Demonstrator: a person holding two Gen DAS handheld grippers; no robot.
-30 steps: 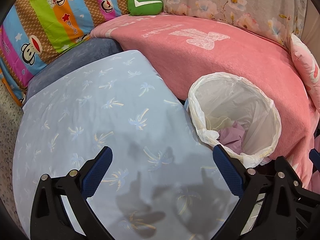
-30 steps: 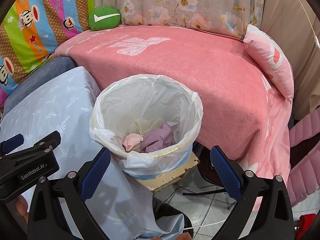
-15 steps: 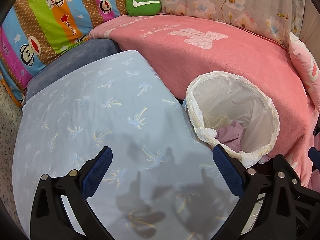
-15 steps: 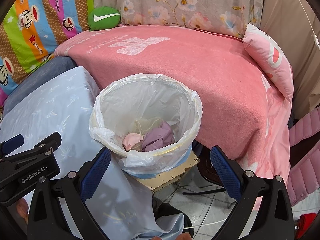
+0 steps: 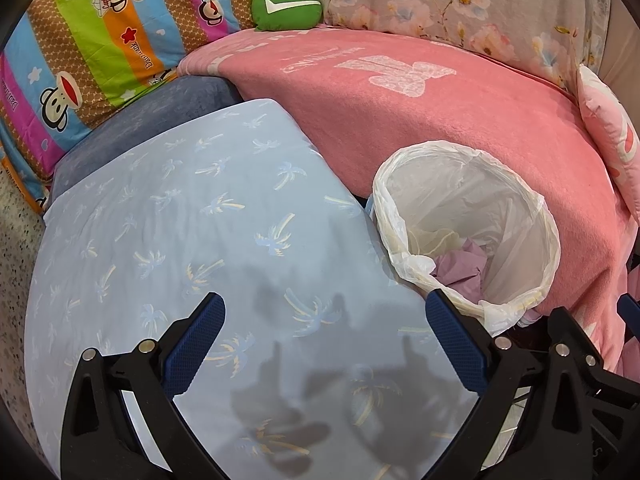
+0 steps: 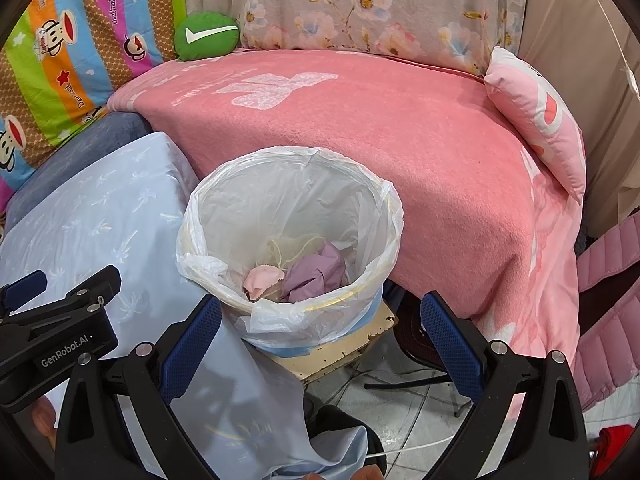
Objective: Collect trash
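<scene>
Between the wide-open, empty fingers of the right gripper (image 6: 320, 334) at 12 o'clock stands the lined bin (image 6: 290, 236), holding purple paper (image 6: 314, 272) and pink scraps. The left gripper (image 5: 326, 338), likewise open and empty, has that bin at 2 o'clock; right is nearer. Only the right view shows the bin's floor; only the left shows the whole blue sheet (image 5: 192, 216), bare of visible trash.

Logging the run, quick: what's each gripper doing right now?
Left gripper: open, holding nothing.
Right gripper: open, holding nothing.
</scene>
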